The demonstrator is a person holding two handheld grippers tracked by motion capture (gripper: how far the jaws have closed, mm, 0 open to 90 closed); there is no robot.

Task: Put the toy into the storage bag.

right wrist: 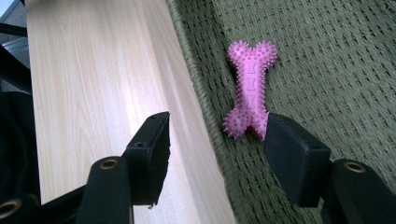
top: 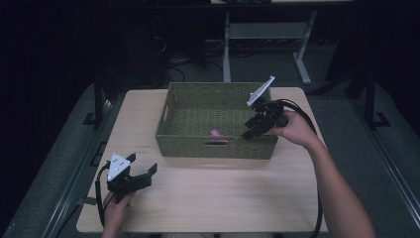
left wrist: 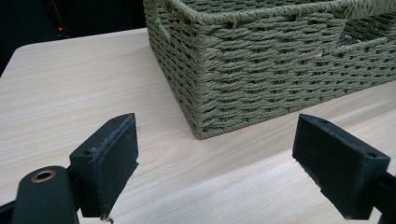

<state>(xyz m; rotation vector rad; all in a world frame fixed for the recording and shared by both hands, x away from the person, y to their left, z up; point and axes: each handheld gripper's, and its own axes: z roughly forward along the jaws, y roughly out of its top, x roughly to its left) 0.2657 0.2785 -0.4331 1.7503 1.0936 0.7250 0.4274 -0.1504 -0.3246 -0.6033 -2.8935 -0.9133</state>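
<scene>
My right gripper [top: 253, 130] hangs with jaws spread and empty over the near right part of the green woven basket [top: 190, 91]. A pink spiky bone toy [right wrist: 249, 91] lies on the basket floor at my twelve o'clock, just beside the near wall. My left gripper [top: 143, 173], also spread and empty, rests over the wooden table [top: 223, 193], with the basket's corner at one o'clock.

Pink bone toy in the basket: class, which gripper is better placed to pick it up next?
Right gripper: open over the basket, beside the toy. Left gripper sits outside it.
</scene>
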